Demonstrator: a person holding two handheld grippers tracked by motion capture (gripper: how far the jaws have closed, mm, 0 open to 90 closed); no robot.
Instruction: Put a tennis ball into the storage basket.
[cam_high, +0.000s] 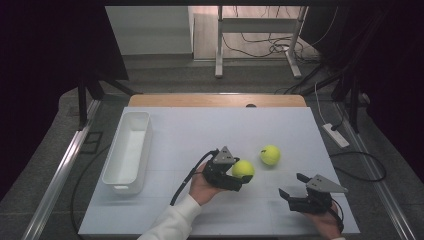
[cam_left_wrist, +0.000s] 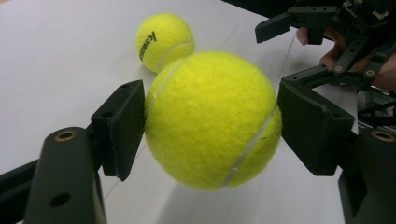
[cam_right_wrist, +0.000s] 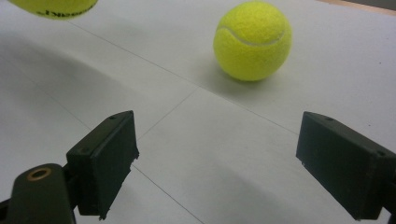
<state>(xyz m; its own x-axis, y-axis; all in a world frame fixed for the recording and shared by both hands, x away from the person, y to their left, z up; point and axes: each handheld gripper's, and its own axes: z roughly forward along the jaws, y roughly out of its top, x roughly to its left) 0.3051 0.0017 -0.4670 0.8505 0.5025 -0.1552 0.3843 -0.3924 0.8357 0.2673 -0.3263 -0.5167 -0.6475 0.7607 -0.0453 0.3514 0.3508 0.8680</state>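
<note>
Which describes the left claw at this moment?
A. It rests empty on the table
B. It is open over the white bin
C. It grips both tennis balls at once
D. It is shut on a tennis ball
D: in the left gripper view the left claw has a pad pressed on each side of one tennis ball, while the second ball lies apart on the table.

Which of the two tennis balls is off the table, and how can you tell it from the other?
The tennis ball clamped in the left tongs; the other ball rests free on the white table.
</note>
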